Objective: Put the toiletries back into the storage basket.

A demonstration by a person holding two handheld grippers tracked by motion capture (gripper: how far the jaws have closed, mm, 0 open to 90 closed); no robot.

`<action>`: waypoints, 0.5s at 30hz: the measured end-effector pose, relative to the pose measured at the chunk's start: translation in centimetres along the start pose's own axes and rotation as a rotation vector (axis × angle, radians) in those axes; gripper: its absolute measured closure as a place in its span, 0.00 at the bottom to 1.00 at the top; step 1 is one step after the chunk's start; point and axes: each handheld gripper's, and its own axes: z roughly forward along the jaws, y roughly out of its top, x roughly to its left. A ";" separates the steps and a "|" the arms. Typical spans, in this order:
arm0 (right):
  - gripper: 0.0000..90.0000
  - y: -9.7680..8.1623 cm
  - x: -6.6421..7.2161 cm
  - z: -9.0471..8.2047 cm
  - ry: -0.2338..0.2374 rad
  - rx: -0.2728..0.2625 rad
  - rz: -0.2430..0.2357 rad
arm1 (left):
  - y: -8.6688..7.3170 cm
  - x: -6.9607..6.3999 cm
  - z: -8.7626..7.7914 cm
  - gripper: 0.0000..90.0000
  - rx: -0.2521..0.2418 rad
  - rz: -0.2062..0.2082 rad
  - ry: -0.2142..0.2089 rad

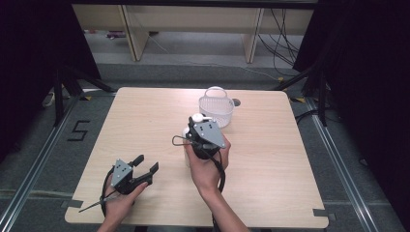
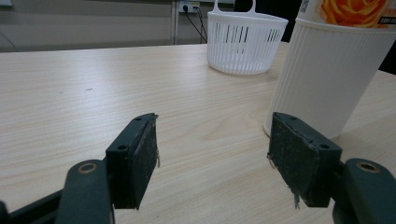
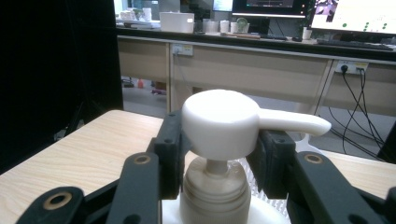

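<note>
Pump bottle (image 3: pixel 219 154) upright, right tool (image 3: pixel 219 154) clamping its pump head (image 3: pixel 222 123); basket (image 1: pixel 216 110) beyond

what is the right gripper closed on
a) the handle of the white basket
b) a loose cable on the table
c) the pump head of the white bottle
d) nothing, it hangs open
c: in the right gripper view the right gripper has its jaws pressed on both sides of the pump head of the white bottle.

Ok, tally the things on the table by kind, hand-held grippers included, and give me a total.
Pump bottle: 1
White slotted basket: 1
Hand-held grippers: 2, the left hand-held gripper open, the right hand-held gripper shut on the pump bottle's white pump head
Total: 4
</note>
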 end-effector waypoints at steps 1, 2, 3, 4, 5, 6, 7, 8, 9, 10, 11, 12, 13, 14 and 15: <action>0.67 0.0 0.0 0.0 0.000 0.000 0.000 | 0.0 0.0 0.0 0.36 0.000 0.000 0.000; 0.67 0.0 -0.1 0.0 -0.003 -0.008 0.008 | 0.0 0.0 0.0 0.36 0.000 -0.001 0.000; 0.67 0.0 -0.5 0.0 0.002 -0.011 0.021 | 0.0 0.0 0.0 0.36 -0.001 -0.002 0.000; 0.67 0.1 -0.7 -0.2 0.001 -0.016 0.008 | 0.0 0.0 0.0 0.36 0.000 -0.001 0.000; 0.67 0.2 -0.9 -0.3 -0.001 -0.025 0.006 | 0.0 0.0 0.0 0.36 0.000 -0.001 0.000; 0.67 0.2 -0.9 -0.3 -0.001 -0.025 0.006 | 0.0 0.0 0.0 0.36 0.000 -0.001 0.000; 0.67 0.3 -1.1 -0.4 0.002 -0.032 0.005 | 0.0 0.0 0.0 0.36 -0.001 -0.002 0.000; 0.67 0.6 -1.5 -0.5 0.001 -0.052 -0.002 | 0.0 0.0 0.0 0.36 0.000 -0.001 0.001; 0.67 0.7 -1.6 -0.7 -0.006 -0.048 0.012 | 0.0 0.0 0.0 0.36 0.000 -0.001 0.002; 0.67 0.9 -1.9 -0.7 0.000 -0.058 -0.001 | 0.0 0.0 0.0 0.36 0.000 -0.001 0.002; 0.67 1.1 -2.1 -0.7 -0.003 -0.064 -0.006 | 0.0 -0.1 0.0 0.36 -0.001 -0.001 0.002; 0.67 1.2 -2.3 -0.7 -0.010 -0.074 -0.010 | 0.0 -0.1 0.0 0.36 -0.001 -0.001 0.002; 0.67 1.2 -2.3 -0.7 -0.010 -0.074 -0.010 | 0.0 -0.1 0.0 0.36 0.000 -0.002 0.002; 0.67 1.5 -2.7 -0.8 -0.012 -0.081 -0.007 | 0.0 -0.1 0.0 0.36 0.000 -0.001 0.002; 0.67 1.6 -3.0 -0.8 -0.019 -0.086 -0.035 | 0.0 -0.1 0.0 0.36 0.000 -0.002 0.002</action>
